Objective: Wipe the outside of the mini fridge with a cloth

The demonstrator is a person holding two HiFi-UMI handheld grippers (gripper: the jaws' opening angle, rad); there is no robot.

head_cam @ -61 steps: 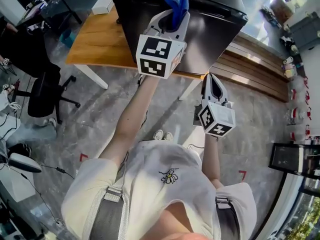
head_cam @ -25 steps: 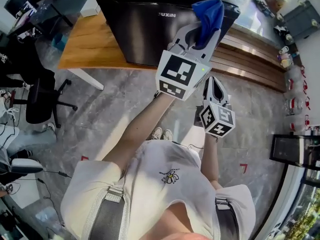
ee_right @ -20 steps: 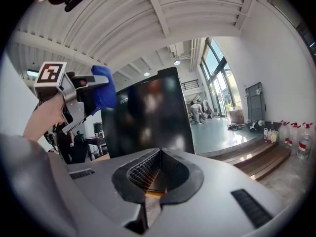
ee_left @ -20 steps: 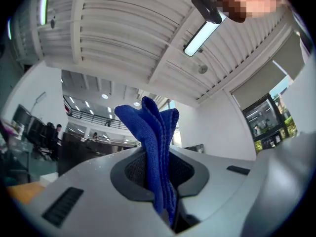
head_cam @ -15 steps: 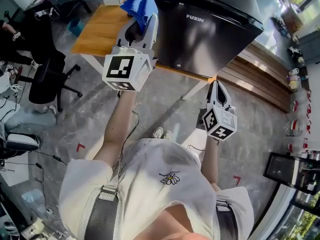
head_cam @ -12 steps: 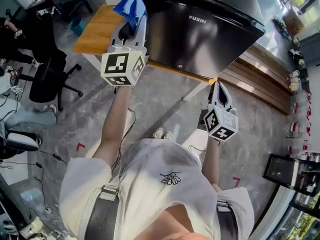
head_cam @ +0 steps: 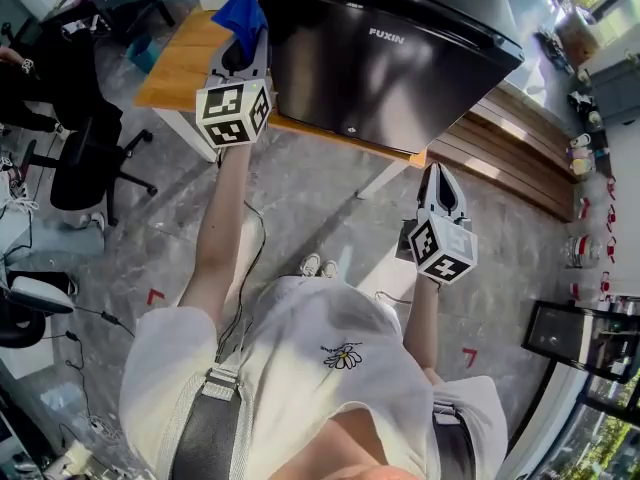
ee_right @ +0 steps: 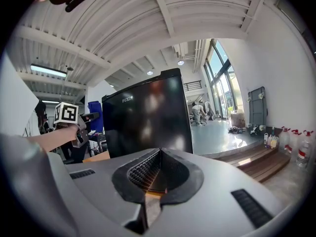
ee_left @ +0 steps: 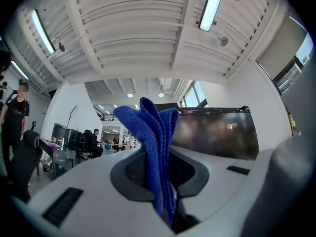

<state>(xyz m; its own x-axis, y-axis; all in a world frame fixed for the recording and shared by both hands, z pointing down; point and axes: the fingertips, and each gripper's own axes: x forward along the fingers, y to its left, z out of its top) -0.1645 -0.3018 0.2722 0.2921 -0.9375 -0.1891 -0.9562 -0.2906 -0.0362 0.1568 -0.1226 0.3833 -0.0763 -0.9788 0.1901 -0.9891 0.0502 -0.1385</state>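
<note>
Gripping the blue cloth (head_cam: pixel 240 13), the left claw (head_cam: pixel 243 40) in the head view has the mini fridge (head_cam: pixel 380 58) just to its right on the surface (head_cam: pixel 165 68), the left gripper view shows the cloth clamped between its jaws, and the right gripper view shows the right claw (ee_right: pixel 157 157) closed and empty, the mini fridge ahead.

Showing the brand "FUXIN" in pale capitals near the top of the mini fridge (head_cam: pixel 380 78) door in the head view. Appearing again, smaller, in the right gripper view; blurring past reading in the left gripper view. Carrying black-and-white square code patterns on the cubes of the left gripper (head_cam: pixel 245 30) and right gripper (head_cam: pixel 437 173).
</note>
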